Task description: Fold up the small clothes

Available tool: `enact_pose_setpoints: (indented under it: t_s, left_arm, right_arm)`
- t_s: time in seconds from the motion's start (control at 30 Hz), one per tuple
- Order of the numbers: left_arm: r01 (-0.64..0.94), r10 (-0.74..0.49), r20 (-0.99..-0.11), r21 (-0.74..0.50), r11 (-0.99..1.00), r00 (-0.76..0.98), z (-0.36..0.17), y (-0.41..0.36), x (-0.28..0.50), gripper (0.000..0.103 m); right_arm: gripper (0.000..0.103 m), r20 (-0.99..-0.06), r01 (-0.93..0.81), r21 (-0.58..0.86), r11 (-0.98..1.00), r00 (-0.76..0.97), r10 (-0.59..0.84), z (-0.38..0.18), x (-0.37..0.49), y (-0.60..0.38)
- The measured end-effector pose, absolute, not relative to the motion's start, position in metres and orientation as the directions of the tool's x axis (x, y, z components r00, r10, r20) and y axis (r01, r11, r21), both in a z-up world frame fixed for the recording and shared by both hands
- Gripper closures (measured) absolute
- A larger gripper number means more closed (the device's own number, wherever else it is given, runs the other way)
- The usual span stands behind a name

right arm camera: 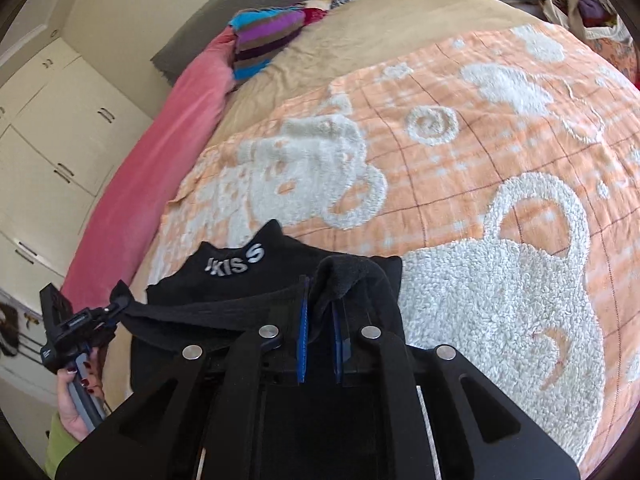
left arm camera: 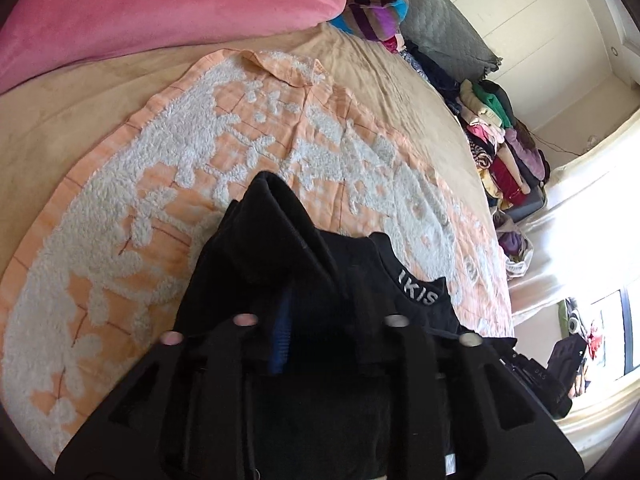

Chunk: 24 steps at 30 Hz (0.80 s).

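A small black garment with white lettering (left arm camera: 416,292) (right arm camera: 232,266) hangs just above an orange-and-white fleecy blanket (left arm camera: 200,140) (right arm camera: 480,160) spread on the bed. In the left wrist view the black cloth drapes over my left gripper (left arm camera: 308,292) and hides its fingertips; one blue pad (left arm camera: 280,332) shows. In the right wrist view my right gripper (right arm camera: 320,304) pinches a fold of the cloth between its blue pads (right arm camera: 302,332). A taut band of the cloth runs to my left gripper (right arm camera: 116,304), which grips its other end; a hand (right arm camera: 76,400) holds that gripper.
A pink blanket (left arm camera: 160,8) (right arm camera: 168,152) lies along the bed's far side, beside a striped garment (left arm camera: 376,12) (right arm camera: 264,36) and a grey quilted pillow (left arm camera: 440,20). A pile of folded clothes (left arm camera: 500,140) lines the bed's edge. White cupboards (right arm camera: 60,140) stand beyond.
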State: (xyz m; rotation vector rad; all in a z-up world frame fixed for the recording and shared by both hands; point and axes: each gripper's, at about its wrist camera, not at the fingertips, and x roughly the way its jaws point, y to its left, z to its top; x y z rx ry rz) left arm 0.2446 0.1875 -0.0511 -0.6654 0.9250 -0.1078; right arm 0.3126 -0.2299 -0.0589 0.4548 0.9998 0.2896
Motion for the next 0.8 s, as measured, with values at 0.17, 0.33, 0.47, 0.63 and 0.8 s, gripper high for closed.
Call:
enact_pose_setpoints:
  t_s: [0.17, 0.33, 0.47, 0.63, 0.8]
  left_arm:
    - [-0.183, -0.333, -0.669, -0.578, 0.795, 0.664, -0.043, 0.203, 0.24, 0.066]
    - [-0.176, -0.261, -0.701, -0.486, 0.856, 0.663, -0.034, 0.204, 0.221, 0.06]
    - [-0.183, -0.203, -0.729, -0.412, 0.892, 0.654, -0.037, 0.205, 0.199, 0.051]
    - [-0.208, -0.161, -0.758, -0.365, 0.907, 0.632, -0.05, 0.211, 0.173, 0.043]
    - [-0.211, -0.172, -0.77, -0.371, 0.905, 0.614, -0.065, 0.215, 0.152, 0.038]
  right_arm:
    - [0.05, -0.733, -0.021, 0.445, 0.895, 0.566, 0.378, -0.056, 0.307, -0.233]
    - [0.043, -0.742, -0.05, 0.382, 0.923, 0.58, 0.338, -0.048, 0.291, -0.234]
    - [0.033, -0.756, -0.067, 0.36, 0.931, 0.564, 0.333, -0.046, 0.27, -0.232]
    - [0.03, -0.753, -0.085, 0.36, 0.929, 0.562, 0.343, -0.048, 0.236, -0.236]
    - [0.026, -0.743, -0.09, 0.39, 0.917, 0.557, 0.37, -0.053, 0.209, -0.237]
